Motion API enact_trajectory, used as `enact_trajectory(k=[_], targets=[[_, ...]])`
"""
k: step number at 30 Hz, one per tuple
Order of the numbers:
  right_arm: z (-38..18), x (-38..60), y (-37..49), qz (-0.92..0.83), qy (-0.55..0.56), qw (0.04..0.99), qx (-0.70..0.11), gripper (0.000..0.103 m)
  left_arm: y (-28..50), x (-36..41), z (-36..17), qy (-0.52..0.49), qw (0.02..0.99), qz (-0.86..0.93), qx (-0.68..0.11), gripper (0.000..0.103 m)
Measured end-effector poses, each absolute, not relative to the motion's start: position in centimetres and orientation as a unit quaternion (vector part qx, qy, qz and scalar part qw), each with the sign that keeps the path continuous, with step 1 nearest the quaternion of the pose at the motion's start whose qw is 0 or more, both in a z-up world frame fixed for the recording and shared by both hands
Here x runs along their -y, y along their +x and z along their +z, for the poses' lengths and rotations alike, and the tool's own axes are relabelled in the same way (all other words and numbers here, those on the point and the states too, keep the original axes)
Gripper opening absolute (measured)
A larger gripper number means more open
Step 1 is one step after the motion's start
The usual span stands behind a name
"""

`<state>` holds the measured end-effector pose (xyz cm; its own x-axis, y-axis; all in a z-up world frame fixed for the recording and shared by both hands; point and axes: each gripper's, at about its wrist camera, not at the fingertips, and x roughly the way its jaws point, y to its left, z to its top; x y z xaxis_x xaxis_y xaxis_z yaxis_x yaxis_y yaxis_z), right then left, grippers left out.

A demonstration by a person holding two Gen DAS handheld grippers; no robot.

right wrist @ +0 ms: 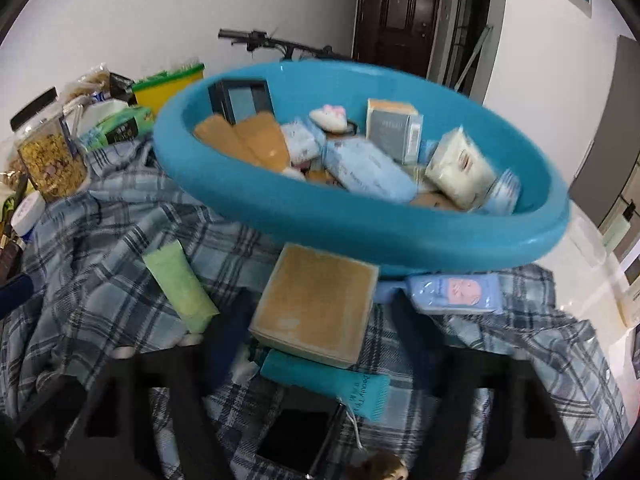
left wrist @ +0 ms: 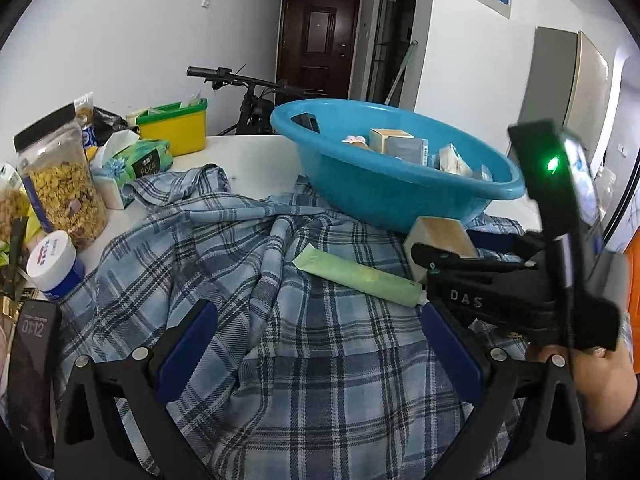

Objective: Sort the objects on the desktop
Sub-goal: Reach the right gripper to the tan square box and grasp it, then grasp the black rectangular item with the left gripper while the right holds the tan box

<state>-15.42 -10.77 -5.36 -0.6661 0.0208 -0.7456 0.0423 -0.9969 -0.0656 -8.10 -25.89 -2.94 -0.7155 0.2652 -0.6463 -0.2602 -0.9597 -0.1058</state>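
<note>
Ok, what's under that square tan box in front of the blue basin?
The tan box lies partly on a teal tube, on the plaid cloth. The tube's far end and anything else beneath stay covered.

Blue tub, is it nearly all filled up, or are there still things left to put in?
Partly done. The blue tub already holds several boxes and packets. Right now the right gripper sits around the tan box; whether it grips yet is too blurred to tell. The left gripper is open and empty. The green tube, teal tube and blue packet lie on the plaid cloth, waiting.
</note>
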Motion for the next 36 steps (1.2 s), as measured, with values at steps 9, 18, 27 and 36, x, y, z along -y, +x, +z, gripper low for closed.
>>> enact_trajectory(k=[9, 18, 27, 36], targets=[[-4.5, 9.6, -13.6, -0.925, 0.377, 0.046, -0.019, 0.053, -8.6, 26.2, -3.4, -0.363, 0.161, 0.918, 0.019, 0.103], [-2.5, 6.8, -9.3, -0.933, 0.35, 0.081, -0.021, 0.053, -7.8, 23.5, -2.7, -0.371, 0.176, 0.912, -0.015, 0.103], [-1.8, 0.5, -6.7, -0.945, 0.32, 0.062, 0.012, 0.053, -6.7, 17.8, -1.6, -0.364, 0.191, 0.909, -0.073, 0.103], [-1.8, -2.3, -5.9, -0.951, 0.298, 0.071, 0.046, 0.053, -8.3, 13.8, -3.2, -0.39, 0.191, 0.897, -0.081, 0.074]])
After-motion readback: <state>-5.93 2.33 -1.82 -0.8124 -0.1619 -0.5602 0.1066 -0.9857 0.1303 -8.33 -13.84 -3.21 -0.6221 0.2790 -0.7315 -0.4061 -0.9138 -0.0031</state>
